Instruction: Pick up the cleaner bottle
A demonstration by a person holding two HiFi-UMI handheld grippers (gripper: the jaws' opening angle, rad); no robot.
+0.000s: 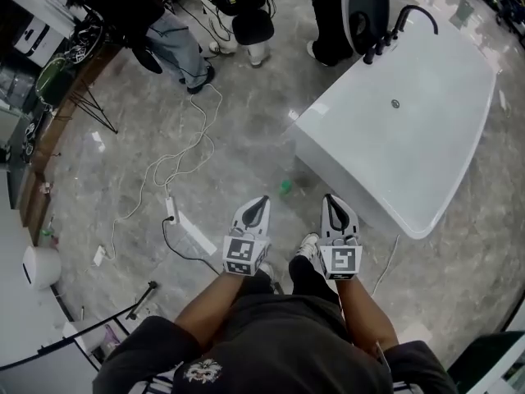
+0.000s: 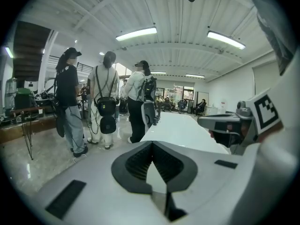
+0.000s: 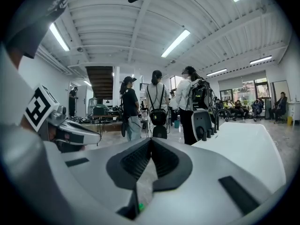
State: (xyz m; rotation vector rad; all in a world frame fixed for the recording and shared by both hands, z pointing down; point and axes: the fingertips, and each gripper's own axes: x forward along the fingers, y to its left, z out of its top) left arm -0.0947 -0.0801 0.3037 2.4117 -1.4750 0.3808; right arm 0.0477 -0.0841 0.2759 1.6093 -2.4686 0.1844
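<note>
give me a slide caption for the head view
Left gripper and right gripper, both shut and empty, side by side beside a white bathtub.

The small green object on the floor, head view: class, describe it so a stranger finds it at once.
Start at the large white bathtub. Off its corner nearest the left claw, on the grey floor, sits the small green object. It alone is green: the tub, floor and claw around it are white or grey.

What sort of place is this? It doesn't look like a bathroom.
Likely a large open hall or workshop, not a home: a white bathtub stands alone on the polished floor, loose cables trail across it, and people stand nearby.
</note>
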